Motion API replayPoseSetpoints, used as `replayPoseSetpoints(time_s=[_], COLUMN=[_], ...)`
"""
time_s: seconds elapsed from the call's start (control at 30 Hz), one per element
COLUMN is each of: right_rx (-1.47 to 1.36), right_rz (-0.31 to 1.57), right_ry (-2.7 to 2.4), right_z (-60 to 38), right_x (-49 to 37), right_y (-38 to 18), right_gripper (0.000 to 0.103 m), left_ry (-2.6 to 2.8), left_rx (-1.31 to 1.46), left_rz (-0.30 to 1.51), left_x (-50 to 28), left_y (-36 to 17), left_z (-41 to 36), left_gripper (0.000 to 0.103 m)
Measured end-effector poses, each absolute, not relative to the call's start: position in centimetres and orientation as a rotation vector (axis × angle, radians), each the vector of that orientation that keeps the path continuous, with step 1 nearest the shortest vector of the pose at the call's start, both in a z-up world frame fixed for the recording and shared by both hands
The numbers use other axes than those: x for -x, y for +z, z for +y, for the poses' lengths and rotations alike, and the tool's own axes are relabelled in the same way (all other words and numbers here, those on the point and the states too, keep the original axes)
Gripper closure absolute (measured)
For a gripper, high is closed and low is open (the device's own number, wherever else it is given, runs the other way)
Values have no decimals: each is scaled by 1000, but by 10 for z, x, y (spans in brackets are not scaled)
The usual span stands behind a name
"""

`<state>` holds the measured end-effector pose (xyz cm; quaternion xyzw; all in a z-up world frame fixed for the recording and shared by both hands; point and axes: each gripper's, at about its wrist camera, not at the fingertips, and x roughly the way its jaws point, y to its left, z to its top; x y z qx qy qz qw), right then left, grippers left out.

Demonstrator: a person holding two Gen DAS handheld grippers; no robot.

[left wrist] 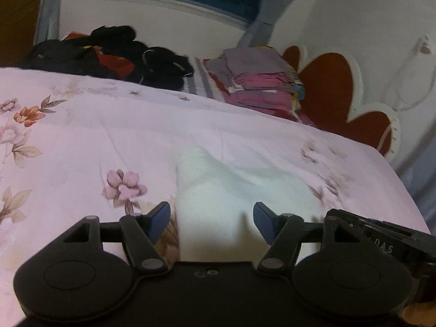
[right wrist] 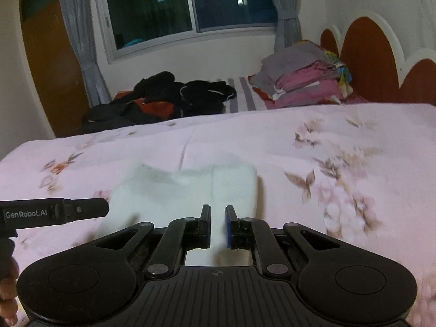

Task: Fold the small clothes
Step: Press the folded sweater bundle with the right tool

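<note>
A small white garment (left wrist: 218, 190) lies flat on the pink floral bedcover (left wrist: 109, 136), blurred by motion. My left gripper (left wrist: 211, 220) hovers over its near edge, blue pads wide apart, open, nothing pinched. In the right wrist view the same white garment (right wrist: 190, 190) is a folded rectangle on the bedcover (right wrist: 272, 141). My right gripper (right wrist: 218, 226) sits above its near right part, jaws shut to a narrow slit with the cloth showing behind it. The left gripper's body (right wrist: 54, 214) enters from the left edge, and the right gripper's body (left wrist: 381, 234) from the right.
A heap of black and red clothes (right wrist: 185, 95) lies at the far side of the bed. A stack of folded grey and pink clothes (right wrist: 305, 76) rests by the red scalloped headboard (right wrist: 368, 54). Behind are a window with grey curtains (right wrist: 190, 5) and a brown door (right wrist: 49, 68).
</note>
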<state>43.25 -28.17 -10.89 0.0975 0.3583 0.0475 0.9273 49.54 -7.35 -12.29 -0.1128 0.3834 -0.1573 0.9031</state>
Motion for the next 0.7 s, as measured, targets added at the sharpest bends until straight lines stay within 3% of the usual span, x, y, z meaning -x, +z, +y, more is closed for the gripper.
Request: replayPoseSetpoints(time_s=[0.47, 0.7], right_rx=[-171, -192], right_rz=[804, 727], right_ry=[9, 36], right_z=[-281, -285], right_x=[-504, -512], right_y=[-167, -154], right_gripper=[94, 93], left_ry=[-289, -244], left_rx=[256, 333], left_rz=[861, 850], left_x=[-528, -537], left_y=[-166, -166], left_z=[-67, -69], left_gripper=[31, 34])
